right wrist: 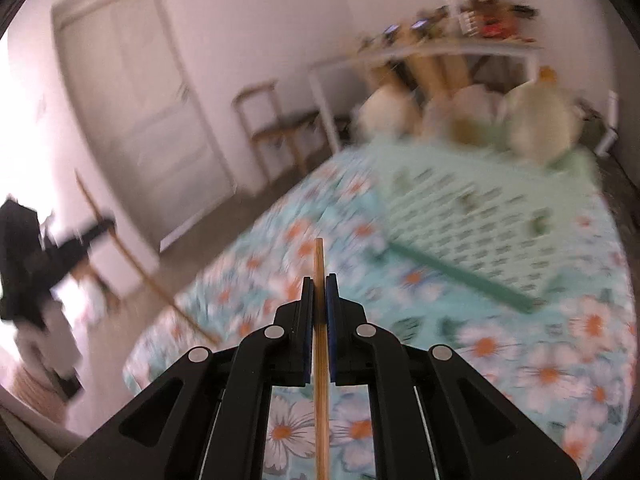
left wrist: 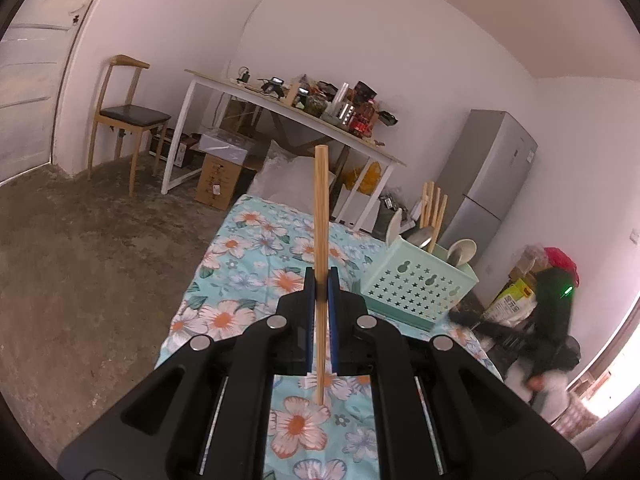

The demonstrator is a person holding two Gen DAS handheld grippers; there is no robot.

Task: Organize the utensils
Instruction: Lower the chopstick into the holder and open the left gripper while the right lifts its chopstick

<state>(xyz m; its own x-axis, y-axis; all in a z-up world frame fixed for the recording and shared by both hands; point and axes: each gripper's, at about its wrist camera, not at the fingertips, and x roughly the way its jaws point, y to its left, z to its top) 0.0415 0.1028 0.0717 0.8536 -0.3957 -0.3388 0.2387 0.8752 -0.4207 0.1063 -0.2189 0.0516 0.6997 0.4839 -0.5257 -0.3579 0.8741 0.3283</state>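
Chopsticks fill both claws: the left gripper [left wrist: 321, 276] is clenched on a wooden chopstick [left wrist: 321, 216] that stands nearly upright toward twelve o'clock, and the right gripper [right wrist: 319, 282] is clamped on a second chopstick [right wrist: 320, 360], above the floral tablecloth [left wrist: 240, 256]. Farther off, at two o'clock from the left claw, a mint basket [left wrist: 416, 284] holds spoons and more chopsticks; behind it stands a cluttered white table [left wrist: 280, 104].

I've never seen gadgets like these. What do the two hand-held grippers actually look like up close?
Both look alike. The left gripper and the right gripper are matte black plastic, each with two angular arms hinged on round silver pins. Their flat parallel fingers carry blue pads on the inner faces. Thin silver rails run along the body. No cables or sleeves show clearly.
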